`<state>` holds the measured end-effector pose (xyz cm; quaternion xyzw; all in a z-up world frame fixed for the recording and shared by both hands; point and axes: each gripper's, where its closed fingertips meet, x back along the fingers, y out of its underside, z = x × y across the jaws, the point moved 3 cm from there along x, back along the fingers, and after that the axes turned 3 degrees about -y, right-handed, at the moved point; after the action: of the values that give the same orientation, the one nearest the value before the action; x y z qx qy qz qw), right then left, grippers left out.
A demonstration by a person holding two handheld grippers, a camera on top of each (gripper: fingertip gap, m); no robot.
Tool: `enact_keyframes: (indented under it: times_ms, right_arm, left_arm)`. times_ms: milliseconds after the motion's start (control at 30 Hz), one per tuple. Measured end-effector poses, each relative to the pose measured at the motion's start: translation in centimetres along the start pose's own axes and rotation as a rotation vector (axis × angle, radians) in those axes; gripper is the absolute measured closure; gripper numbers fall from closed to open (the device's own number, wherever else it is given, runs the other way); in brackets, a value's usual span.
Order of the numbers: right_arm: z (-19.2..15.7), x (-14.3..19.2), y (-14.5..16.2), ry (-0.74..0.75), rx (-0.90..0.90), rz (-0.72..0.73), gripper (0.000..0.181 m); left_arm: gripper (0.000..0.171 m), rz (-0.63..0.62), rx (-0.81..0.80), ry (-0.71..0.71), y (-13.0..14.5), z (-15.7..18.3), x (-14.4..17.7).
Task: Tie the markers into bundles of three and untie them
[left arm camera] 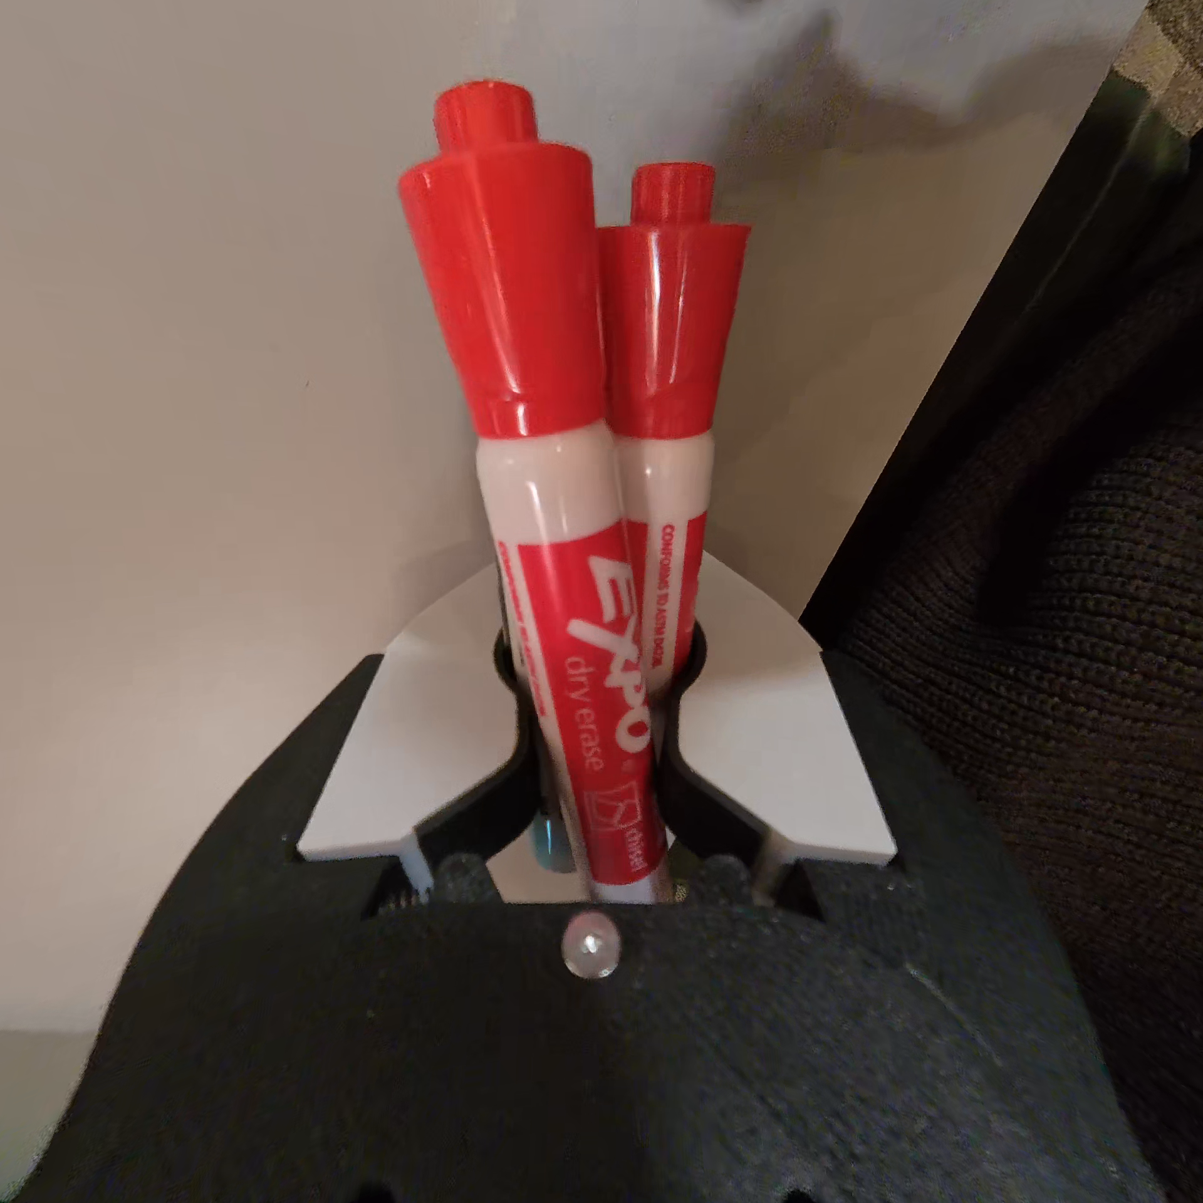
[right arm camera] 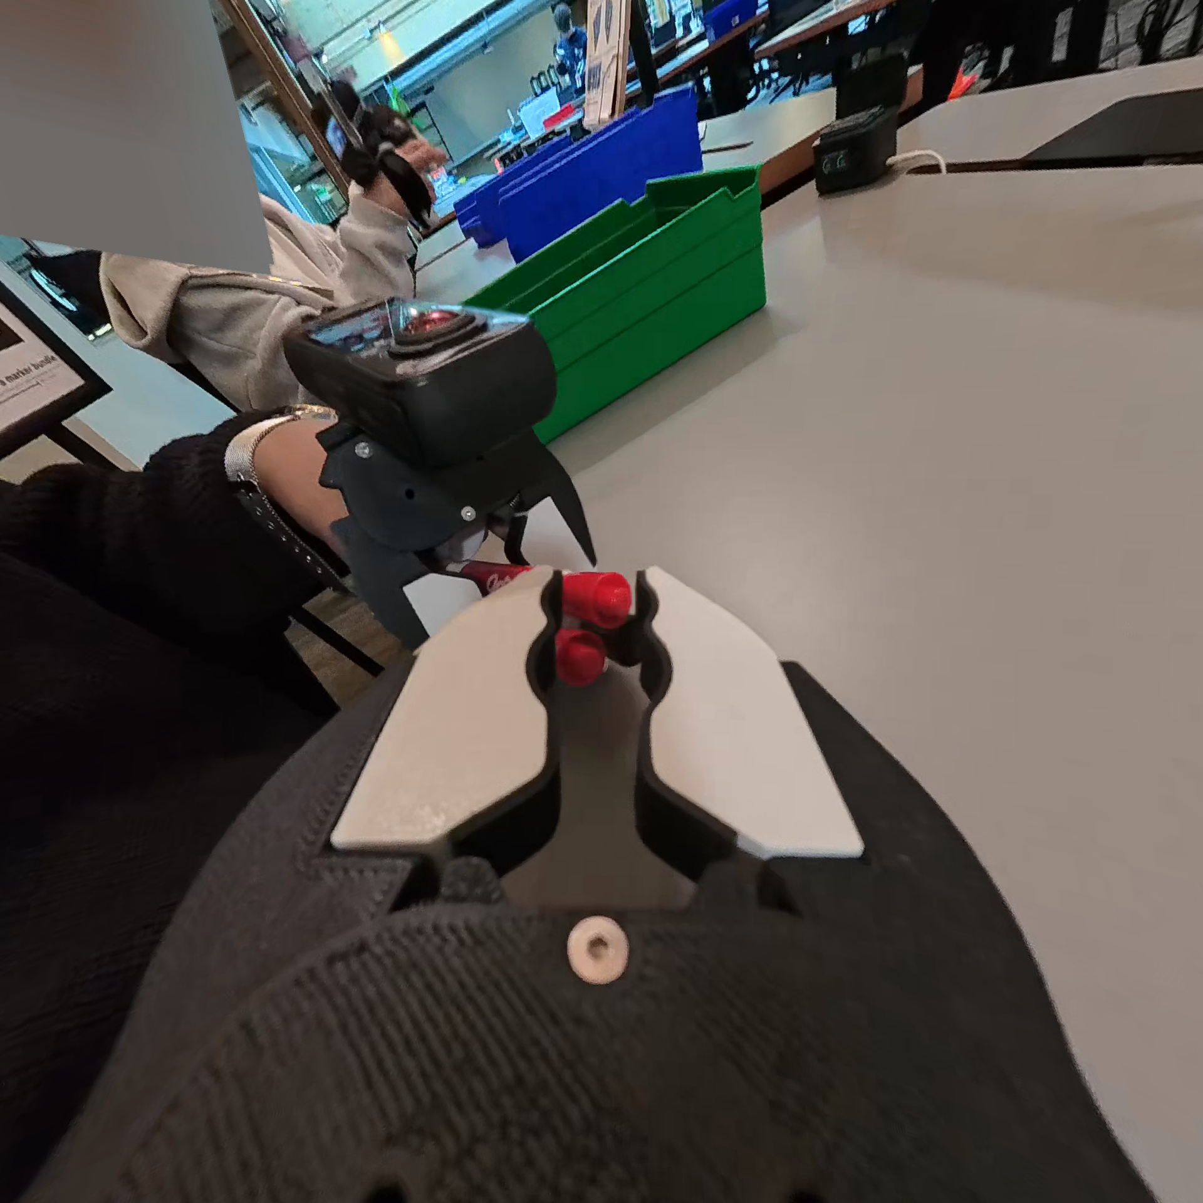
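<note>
Poking up through the centre of the left wrist view were two red-capped markers (left arm camera: 521,403), side by side and touching, their white barrels pinched between the left tongs (left arm camera: 599,657), which had closed tight around them. A third thing with a teal end (left arm camera: 550,840) sat low in the same grip, too hidden to name. Behind the caps lay the pale surface (left arm camera: 195,325), and a dark knitted sleeve (left arm camera: 1041,586) filled the right of that frame.

In the right wrist view the same red caps (right arm camera: 595,622) sat between the tips of the right tongs (right arm camera: 599,618), which were narrowed about them; whether the pads actually pressed the caps I could not tell. Just left of centre the left tongs (right arm camera: 521,553) reached in, a black camera (right arm camera: 423,364) riding on top, held by a hand (right arm camera: 293,482) with a wristband. Farther up the grey surface (right arm camera: 911,456) stood a green bin (right arm camera: 638,286), with blue bins (right arm camera: 586,176) behind it.
</note>
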<state>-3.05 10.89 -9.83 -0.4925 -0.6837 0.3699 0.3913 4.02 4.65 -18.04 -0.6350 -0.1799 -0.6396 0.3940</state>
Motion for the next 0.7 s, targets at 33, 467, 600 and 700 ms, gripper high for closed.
enact_keyframes:
  times_ms: [33,467,600,700]
  right_arm:
    - [0.1,0.1,-0.2,-0.001,-0.007,0.012,0.159]
    - [-1.0,-1.6,0.7,-0.041,0.021,-0.039,0.155]
    - [-1.0,-1.6,0.9,-0.037,0.034,-0.058,0.163]
    - [-0.9,-1.2,0.7,-0.054,0.019,-0.043,0.170]
  left_arm:
    - [0.126,-0.001,0.004,-0.001,0.1,0.0,0.0]
    - [0.126,-0.011,-0.008,-0.010,0.3,0.4,0.1]
    - [0.126,-0.012,-0.011,-0.015,0.3,0.3,0.1]
    - [0.125,-0.003,0.000,-0.013,0.2,0.2,0.2]
